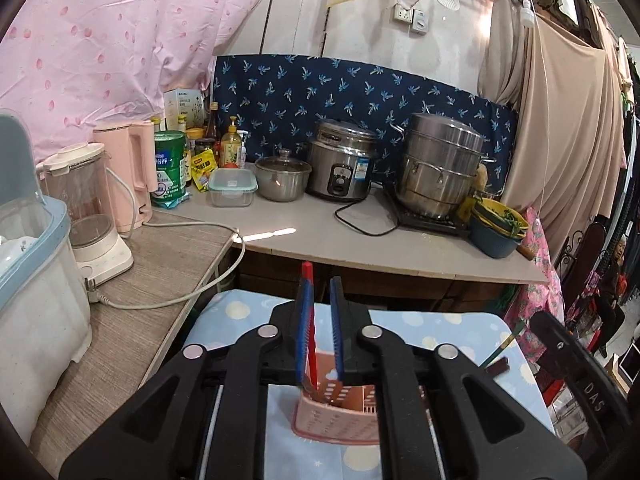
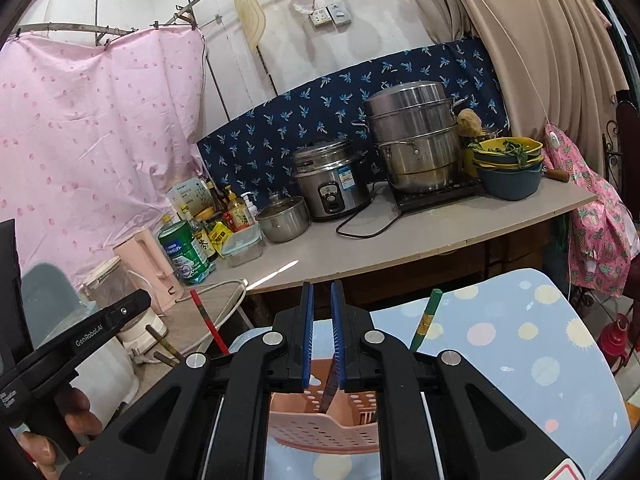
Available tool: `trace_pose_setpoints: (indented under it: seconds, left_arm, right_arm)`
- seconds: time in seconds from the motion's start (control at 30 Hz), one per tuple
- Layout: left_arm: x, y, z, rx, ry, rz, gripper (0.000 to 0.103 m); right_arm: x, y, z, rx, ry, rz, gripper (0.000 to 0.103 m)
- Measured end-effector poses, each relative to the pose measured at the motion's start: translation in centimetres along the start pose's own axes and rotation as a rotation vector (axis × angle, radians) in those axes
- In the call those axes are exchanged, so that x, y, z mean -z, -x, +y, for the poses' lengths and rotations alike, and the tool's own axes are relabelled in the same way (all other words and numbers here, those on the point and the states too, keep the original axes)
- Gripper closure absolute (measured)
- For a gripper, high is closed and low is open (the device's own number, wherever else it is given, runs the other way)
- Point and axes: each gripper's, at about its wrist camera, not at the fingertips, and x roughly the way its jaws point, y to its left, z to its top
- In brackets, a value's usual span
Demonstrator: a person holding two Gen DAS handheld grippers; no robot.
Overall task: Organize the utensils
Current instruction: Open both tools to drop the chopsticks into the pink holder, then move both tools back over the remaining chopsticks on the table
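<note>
A pink perforated utensil holder stands on a blue dotted cloth, directly below both grippers; it also shows in the right wrist view. My left gripper has a narrow gap; a red chopstick stands against its left pad with its lower end in the holder. My right gripper is nearly closed over the holder, with a dark utensil below its pads. A green chopstick and the red chopstick stick up beside it.
A counter ahead holds a rice cooker, a steamer pot, a small pot, bowls, bottles and a pink kettle. A blender and a plastic bin stand left.
</note>
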Motion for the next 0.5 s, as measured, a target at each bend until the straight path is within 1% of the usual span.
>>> trace_pose_setpoints:
  seconds: [0.1,0.2,0.37,0.43,0.5]
  left_arm:
    - [0.5,0.9,0.2,-0.005,-0.002,-0.008,0.082]
    - [0.8,1.9,0.3,-0.012,-0.008,-0.008,0.079]
    - [2.0,4.2,0.1,-0.027,-0.038,-0.006,0.079]
    - [2.8,5.3,0.0,-0.029,-0.053,0.001,0.079]
    - [3.8,6.3,-0.2,-0.032,-0.067,0.016,0.079]
  right_arm:
    - [0.1,1.0,0.2,-0.005,0.005,-0.005,0.091]
    - [0.3,2.2,0.3,-0.012,0.005,-0.009,0.090]
    - [1.2,4.2,0.3,-0.021,0.009,-0.002,0.086]
    - [2.0,5.4,0.4,-0.021,0.017,0.000,0.082]
    - [2.9,6.5,0.4,-0.019,0.023,0.007,0.081]
